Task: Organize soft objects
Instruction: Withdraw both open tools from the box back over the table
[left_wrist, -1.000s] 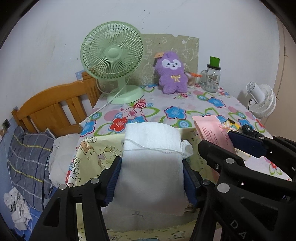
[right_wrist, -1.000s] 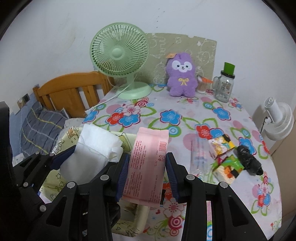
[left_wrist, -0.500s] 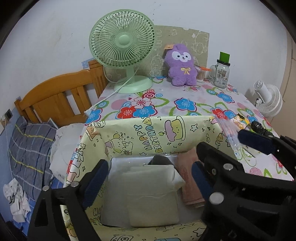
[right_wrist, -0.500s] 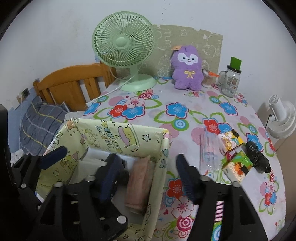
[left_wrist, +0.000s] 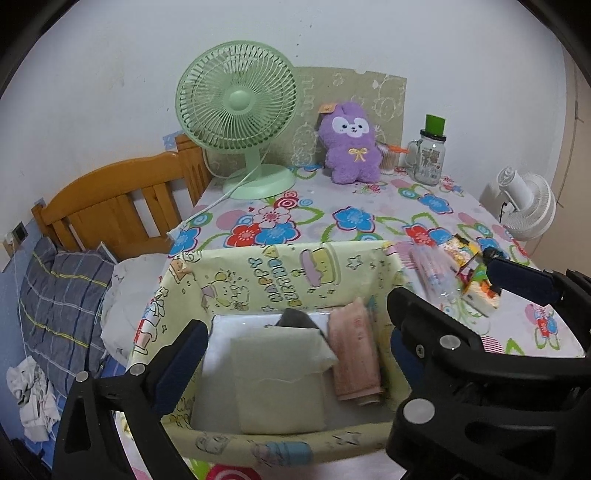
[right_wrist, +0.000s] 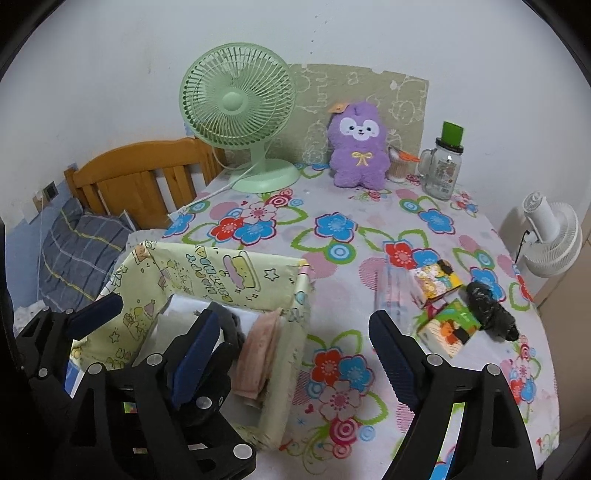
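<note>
Releasing is the step: your left gripper (left_wrist: 291, 354) and right gripper (right_wrist: 295, 343) fingers are opening, empty, above the yellow fabric bin (left_wrist: 295, 273) holding the cream pack (left_wrist: 277, 380) and pink pack (left_wrist: 354, 354). Next, reach right for the tabletop's tissue packs (right_wrist: 439, 280).

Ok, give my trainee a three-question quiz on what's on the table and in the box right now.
1. True or false: the pink pack lies inside the yellow box.
2. What stands just right of the green fan at the back? A) jar B) purple plush C) white fan
3. Fill in: neither the left claw nor the right claw holds anything; the jaws of both are ____.

Key: 1 true. 2 B, the purple plush. 3 opening.
</note>
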